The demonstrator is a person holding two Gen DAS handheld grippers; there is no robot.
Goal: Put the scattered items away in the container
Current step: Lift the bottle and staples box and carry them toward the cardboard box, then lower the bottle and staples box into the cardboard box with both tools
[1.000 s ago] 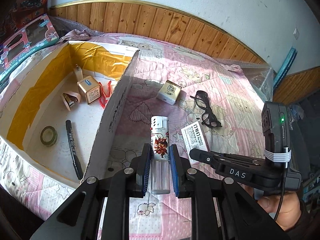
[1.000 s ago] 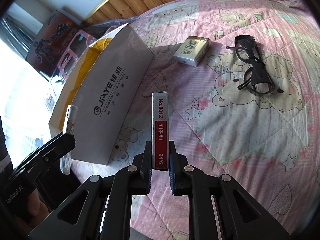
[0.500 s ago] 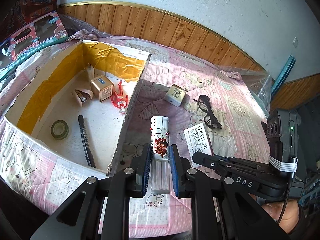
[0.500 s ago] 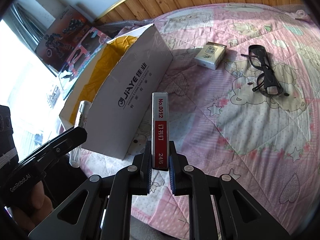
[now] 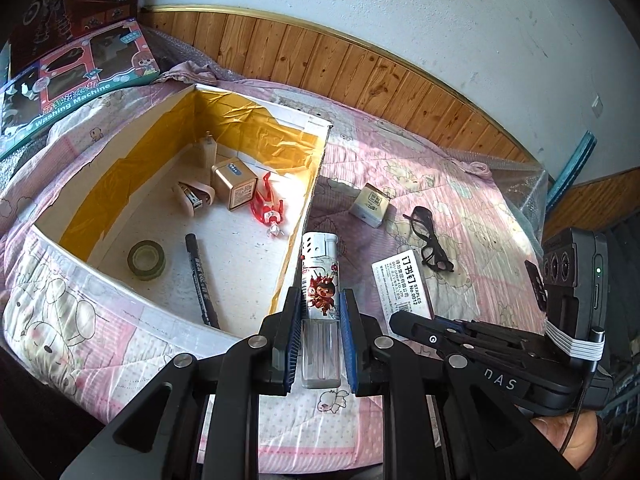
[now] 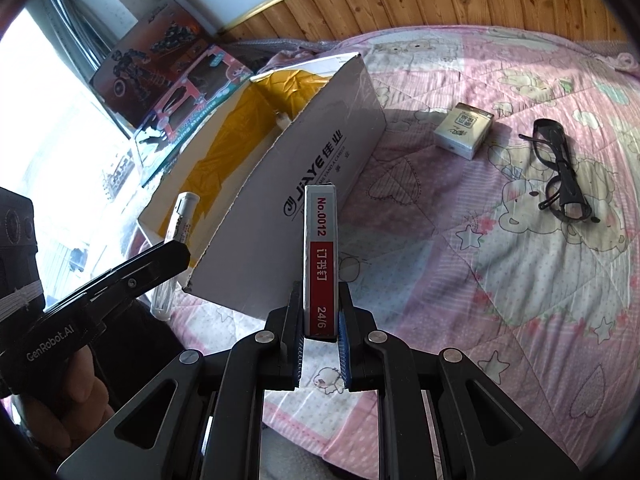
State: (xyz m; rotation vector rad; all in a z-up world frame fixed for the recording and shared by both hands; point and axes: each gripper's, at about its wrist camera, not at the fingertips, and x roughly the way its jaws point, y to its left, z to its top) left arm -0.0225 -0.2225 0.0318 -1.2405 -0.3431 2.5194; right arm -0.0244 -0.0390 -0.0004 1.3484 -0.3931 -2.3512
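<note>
Both your grippers have lifted nearer the cardboard box (image 5: 308, 184); left gripper (image 5: 320, 340) pinches the lighter (image 5: 320, 280), right gripper (image 6: 320, 332) pinches the staple box (image 6: 320, 256).

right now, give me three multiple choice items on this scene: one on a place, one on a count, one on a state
1. Where is the black-framed pair of glasses?
A in the box
B on the pink quilt
C in a gripper

2. How many items lie in the white cardboard box?
A three
B nine
C six

3. The left gripper is
A shut on the cartoon-printed clear lighter
B open
C holding tape

Answers: 1 B, glasses rest on bedding; 2 C, six items on its floor; 3 A, pads press the lighter.
</note>
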